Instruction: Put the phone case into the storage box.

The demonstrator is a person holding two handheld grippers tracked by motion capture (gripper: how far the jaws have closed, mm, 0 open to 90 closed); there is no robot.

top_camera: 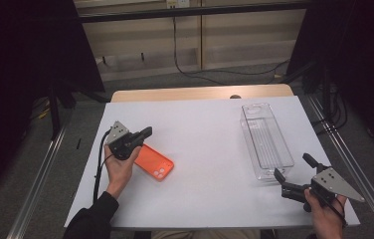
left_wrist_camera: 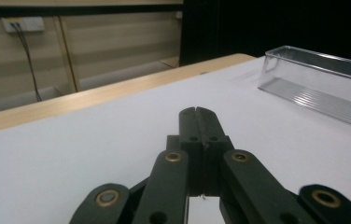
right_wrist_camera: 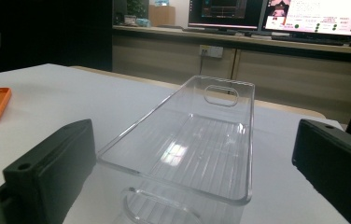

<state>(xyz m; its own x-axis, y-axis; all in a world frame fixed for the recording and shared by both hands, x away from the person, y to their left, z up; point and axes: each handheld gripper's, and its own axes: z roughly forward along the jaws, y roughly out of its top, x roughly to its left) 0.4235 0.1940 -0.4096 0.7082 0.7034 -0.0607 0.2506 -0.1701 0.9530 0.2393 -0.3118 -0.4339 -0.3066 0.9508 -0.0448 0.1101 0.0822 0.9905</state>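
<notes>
While monitor text blurs, orange case (top_camera: 155, 162) looks unlabelled.

One orange phone case (top_camera: 155, 163), one clear plastic tray (top_camera: 266, 139) and two hand-held grippers are counted on what is probably a single desk (top_camera: 210, 164).

Dim room, dark edges; table (top_camera: 210, 149) evenly lit, soft shadows. Glare streaks on tray (right_wrist_camera: 201, 149). Near jaws blurred in both gripper views.

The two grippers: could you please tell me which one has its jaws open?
The right gripper, beside the clear tray, has its jaws spread wide; the left gripper, over the orange phone case, has them closed.
</notes>
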